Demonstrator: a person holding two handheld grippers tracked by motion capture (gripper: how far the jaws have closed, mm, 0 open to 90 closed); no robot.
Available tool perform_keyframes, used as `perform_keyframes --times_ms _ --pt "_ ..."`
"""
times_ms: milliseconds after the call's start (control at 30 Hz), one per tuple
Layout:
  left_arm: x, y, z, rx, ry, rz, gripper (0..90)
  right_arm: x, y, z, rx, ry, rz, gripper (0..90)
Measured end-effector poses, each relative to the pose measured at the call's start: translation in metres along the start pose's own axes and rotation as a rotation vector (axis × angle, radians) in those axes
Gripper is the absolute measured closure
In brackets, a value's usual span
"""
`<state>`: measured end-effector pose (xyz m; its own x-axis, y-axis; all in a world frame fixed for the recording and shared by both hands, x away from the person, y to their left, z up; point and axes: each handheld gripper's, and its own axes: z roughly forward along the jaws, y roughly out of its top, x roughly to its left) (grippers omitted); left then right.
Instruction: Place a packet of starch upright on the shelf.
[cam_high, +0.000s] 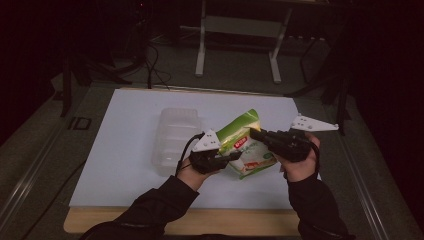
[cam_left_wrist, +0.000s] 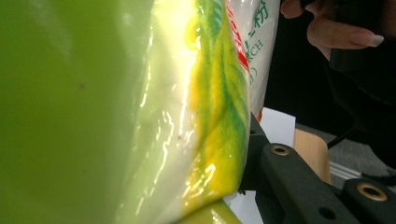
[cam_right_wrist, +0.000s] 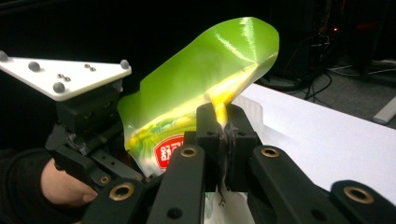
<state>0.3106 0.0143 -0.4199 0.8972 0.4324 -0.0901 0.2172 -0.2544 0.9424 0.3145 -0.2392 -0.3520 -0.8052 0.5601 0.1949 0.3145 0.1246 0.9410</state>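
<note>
Right gripper (cam_right_wrist: 223, 140): jaws pinched tight on edge of green snack bag (cam_right_wrist: 205, 88), bag lifted above white table sheet (cam_right_wrist: 327, 140). Left gripper (cam_right_wrist: 100, 154) at left, white three-cornered plate on top, clamped on bag's other edge; hand (cam_right_wrist: 63, 184) beneath it. Dark background, cables on floor far right.

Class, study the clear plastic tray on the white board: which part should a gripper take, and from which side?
Probably the near rim of the clear plastic tray, approached from the left gripper's side: its thin wall suits two jaws, and the green bag crowds its right.

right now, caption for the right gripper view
Right gripper and left gripper both clamp a glossy green plastic snack bag.
</note>
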Motion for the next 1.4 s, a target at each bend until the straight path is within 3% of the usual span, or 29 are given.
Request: perform_keyframes --times_ms 100,267,367,500,567,700,733,800,900,1033,1233,1400 --pt "0.003 0.004 -0.002 0.012 0.005 0.016 80.8 0.000 0.000 -0.001 -0.003 -0.010 -0.018 85.8" --pt "0.007 0.011 -0.007 0.030 0.016 0.040 81.1 -0.001 0.002 -0.009 -0.031 -0.030 -0.043 76.9" --pt "0.012 0.017 -0.012 0.036 0.021 0.048 81.2 -0.003 0.001 -0.014 -0.053 -0.055 -0.058 64.0" --pt "0.021 0.027 -0.021 0.027 0.037 0.050 81.2 -0.007 -0.005 -0.022 -0.077 -0.116 -0.052 37.8" --pt "0.026 0.032 -0.027 0.024 0.047 0.056 81.2 -0.008 -0.008 -0.024 -0.063 -0.151 -0.077 29.1" --pt "0.038 0.043 -0.038 0.030 0.067 0.068 81.2 -0.013 -0.018 -0.030 -0.065 -0.169 -0.090 14.4" --pt "0.040 0.046 -0.040 0.030 0.074 0.069 81.2 -0.015 -0.021 -0.031 -0.044 -0.137 -0.077 14.2" --pt "0.046 0.050 -0.046 0.029 0.081 0.076 81.2 -0.018 -0.026 -0.031 -0.035 -0.151 -0.074 13.1" --pt "0.053 0.054 -0.051 0.026 0.084 0.072 81.2 -0.020 -0.030 -0.030 -0.024 -0.133 -0.066 11.5" --pt "0.071 0.062 -0.068 0.027 0.106 0.089 81.2 -0.027 -0.037 -0.031 -0.005 -0.158 -0.075 13.5" --pt "0.093 0.065 -0.087 0.047 0.136 0.113 81.2 -0.033 -0.044 -0.036 -0.030 -0.140 -0.022 13.7" --pt "0.115 0.062 -0.104 0.042 0.168 0.115 81.2 -0.034 -0.054 -0.035 -0.006 -0.111 0.010 14.0"
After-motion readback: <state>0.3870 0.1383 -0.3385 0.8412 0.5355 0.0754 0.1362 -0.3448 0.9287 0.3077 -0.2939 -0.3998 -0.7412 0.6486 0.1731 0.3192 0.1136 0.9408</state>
